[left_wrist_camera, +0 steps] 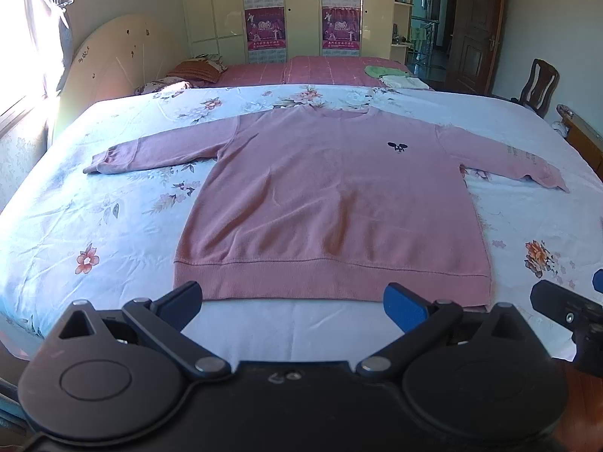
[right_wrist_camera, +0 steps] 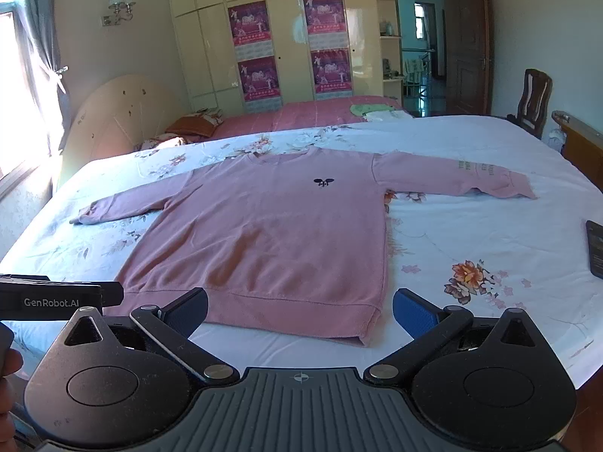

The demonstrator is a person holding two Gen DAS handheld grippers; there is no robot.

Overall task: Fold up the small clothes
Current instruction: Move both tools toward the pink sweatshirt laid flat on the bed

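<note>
Item 1, left claw [left_wrist_camera: 294, 301]: I see its jaws spread wide and holding nothing. It hangs just short of the sweater's hem, above the near strip of the bed, and touches no cloth.

Item 2, right claw [right_wrist_camera: 299, 310]: jaws likewise spread wide, empty. It sits near the hem's right corner, its blue pad [right_wrist_camera: 412, 310] over bare sheet just beside the cloth. Whether the dark left finger brushes the hem, I cannot tell.

Item 3, sweater [left_wrist_camera: 331, 203]: pink, long-sleeved, lying flat and face up in the middle of the bed [left_wrist_camera: 94, 226], hem toward me, collar away. Both sleeves are stretched out sideways. A small dark emblem [left_wrist_camera: 397, 147] marks the chest; faint print runs along one sleeve.

Item 4, bed: floral sheet, pale blue-white.

Item 5, dark flat device [right_wrist_camera: 595, 248]: on the sheet at the right edge of the right view, well apart from the sweater.

Item 6, folded clothes [left_wrist_camera: 395, 77]: green and white, on the pink cover beyond the sheet.

Item 7, hand [right_wrist_camera: 7, 373]: partly seen at the left edge of the right view.
</note>
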